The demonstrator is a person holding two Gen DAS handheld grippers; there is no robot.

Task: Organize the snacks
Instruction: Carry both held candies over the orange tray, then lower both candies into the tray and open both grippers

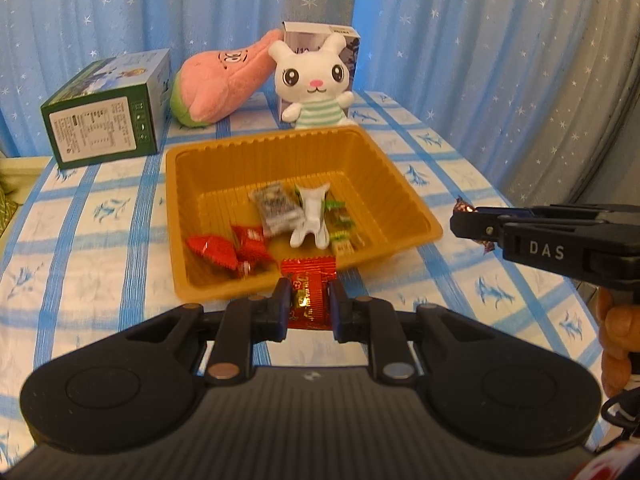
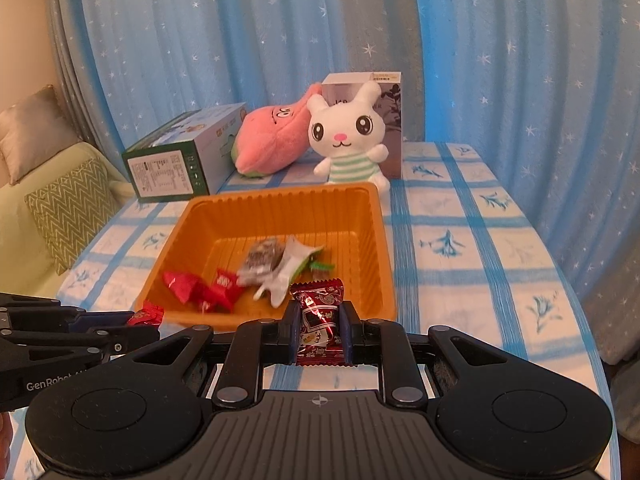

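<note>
An orange plastic tray point(image 1: 400, 184) point(image 2: 380, 240) sits mid-table holding several wrapped snacks: red packets point(image 1: 224, 250) point(image 2: 200, 286), a grey packet point(image 1: 276, 208) point(image 2: 262, 260) and a white one point(image 1: 312, 216) point(image 2: 286, 272). My left gripper point(image 1: 308, 304) is shut on a bright red snack packet point(image 1: 308, 292), just short of the tray's near rim. My right gripper point(image 2: 320, 322) is shut on a dark red foil candy point(image 2: 320, 312), at the tray's near right corner. Each gripper shows in the other's view: the right gripper point(image 1: 460, 220) and the left gripper point(image 2: 152, 316).
At the back of the checked blue tablecloth point(image 1: 460, 280) point(image 2: 460, 260) stand a green box point(image 1: 104, 120) point(image 2: 172, 164), a pink plush point(image 1: 224, 84) point(image 2: 272, 136), a white rabbit plush point(image 1: 316, 84) point(image 2: 348, 136) and a white carton point(image 1: 308, 34) point(image 2: 384, 92). Blue curtains hang behind. A sofa with cushions point(image 2: 60, 208) is left.
</note>
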